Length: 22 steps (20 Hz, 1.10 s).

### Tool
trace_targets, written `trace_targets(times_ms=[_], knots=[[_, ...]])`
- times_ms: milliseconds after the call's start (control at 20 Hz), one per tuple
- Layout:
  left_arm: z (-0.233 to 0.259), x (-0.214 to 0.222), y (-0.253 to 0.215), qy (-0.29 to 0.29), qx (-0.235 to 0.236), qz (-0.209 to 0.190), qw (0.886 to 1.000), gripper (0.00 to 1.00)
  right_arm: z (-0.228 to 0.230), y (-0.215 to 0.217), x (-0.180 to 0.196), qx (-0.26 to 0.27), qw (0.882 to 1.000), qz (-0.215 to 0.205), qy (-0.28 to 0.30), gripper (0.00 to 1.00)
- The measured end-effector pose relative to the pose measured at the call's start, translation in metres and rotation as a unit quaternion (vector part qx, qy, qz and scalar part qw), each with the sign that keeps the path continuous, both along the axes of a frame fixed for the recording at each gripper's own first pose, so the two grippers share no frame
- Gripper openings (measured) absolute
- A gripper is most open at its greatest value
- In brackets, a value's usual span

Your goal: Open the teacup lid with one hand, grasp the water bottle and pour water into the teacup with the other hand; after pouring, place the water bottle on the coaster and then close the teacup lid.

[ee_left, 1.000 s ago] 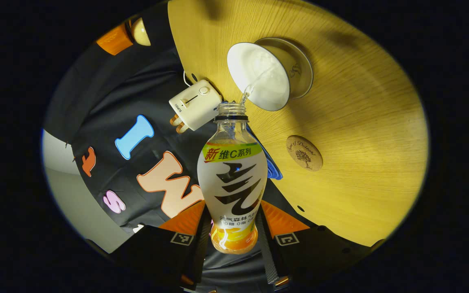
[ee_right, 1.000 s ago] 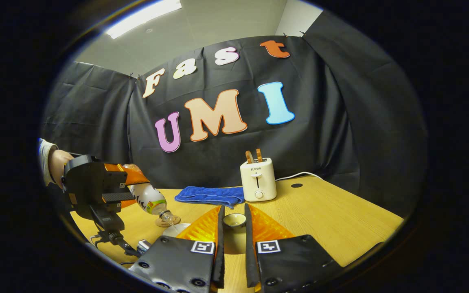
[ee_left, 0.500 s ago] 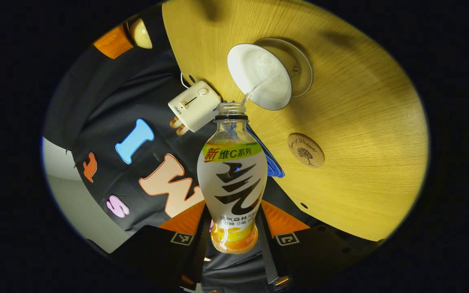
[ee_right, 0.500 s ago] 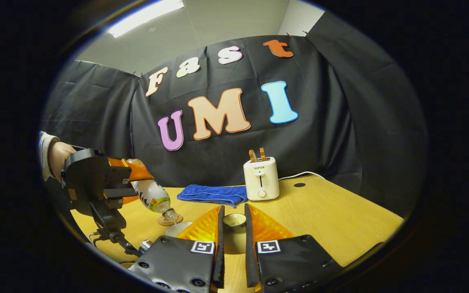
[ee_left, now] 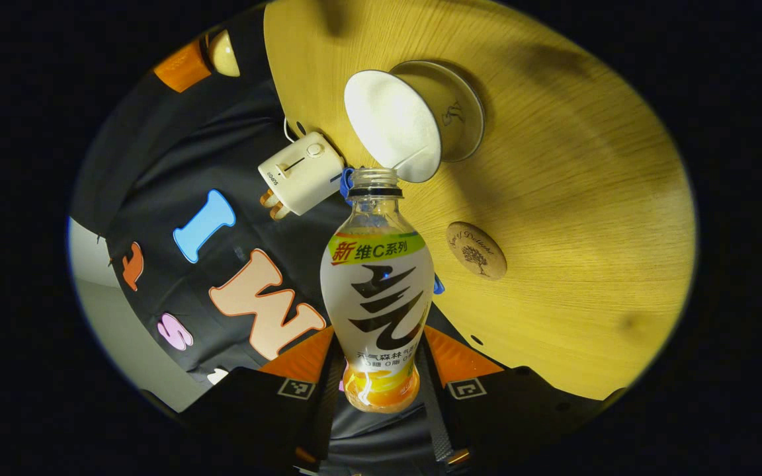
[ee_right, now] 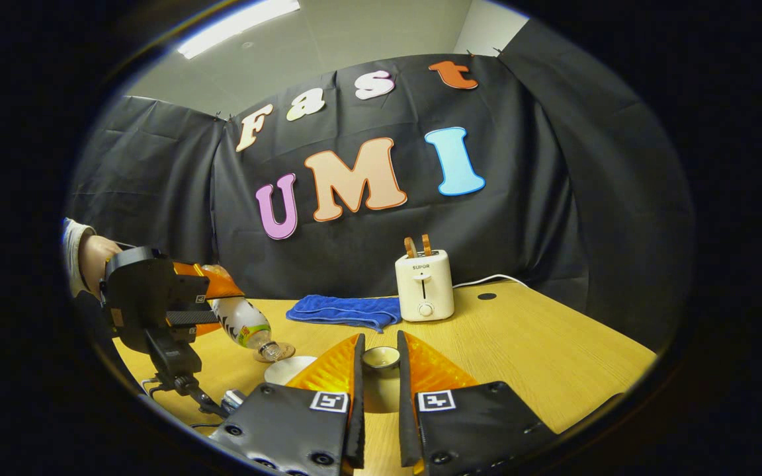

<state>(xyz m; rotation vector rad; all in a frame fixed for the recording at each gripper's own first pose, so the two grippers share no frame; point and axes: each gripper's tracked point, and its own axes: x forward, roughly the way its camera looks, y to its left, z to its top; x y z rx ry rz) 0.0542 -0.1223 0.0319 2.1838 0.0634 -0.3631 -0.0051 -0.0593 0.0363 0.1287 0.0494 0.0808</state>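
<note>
- Water bottle (ee_left: 377, 291) is sitting clamped between my left fingers (ee_left: 301, 360), both pressing its lower body, with its uncapped mouth pointing away from me toward the teacup (ee_left: 397, 125).
- I am holding the bottle tilted, mouth lower than base; in the right gripper view the same bottle (ee_right: 243, 322) is slanting down from my left gripper (ee_right: 219, 291) toward the worktop (ee_right: 540, 350).
- I am seeing the bottle's mouth just beside the teacup's near rim, and I cannot tell whether any water is running across.
- Teacup is standing open on the worktop (ee_left: 586, 198), its white inside facing my left camera; in the right gripper view its rim (ee_right: 288, 369) is peeking out just left of my right fingers (ee_right: 357, 370).
- My right fingers are standing nearly closed around the teacup lid (ee_right: 381, 357), holding it up off the worktop, one finger on each side of it.
- Coaster (ee_left: 477, 250) is lying bare on the worktop, near the teacup and apart from it.
- Toaster (ee_right: 424, 293) and blue cloth (ee_right: 344, 311) are sitting toward the back of the worktop, just beside each other.
- A hand (ee_right: 93, 261) with a pale sleeve is gripping my left gripper from behind.
</note>
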Motion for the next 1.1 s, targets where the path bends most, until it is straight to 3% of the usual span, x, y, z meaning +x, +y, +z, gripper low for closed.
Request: trace_targets(times_ms=[400, 650, 950, 1100], knots=[[-0.018, 0.003, 0.013, 0.017, -0.016, 0.013, 1.000, 0.57, -0.005, 0.001, 0.001, -0.003, 1.000, -0.001, 0.005, 0.26], [-0.030, -0.004, 0.015, 0.052, -0.087, 0.026, 0.994, 0.57, -0.005, 0.003, 0.002, -0.003, 1.000, 0.001, 0.005, 0.24], [-0.041, -0.015, 0.006, 0.095, -0.228, 0.039, 0.968, 0.55, -0.003, 0.008, 0.001, -0.001, 1.000, 0.005, 0.004, 0.24], [-0.046, -0.020, 0.000, 0.118, -0.313, 0.048, 0.941, 0.57, 0.003, 0.018, -0.004, 0.003, 1.000, 0.015, -0.007, 0.24]])
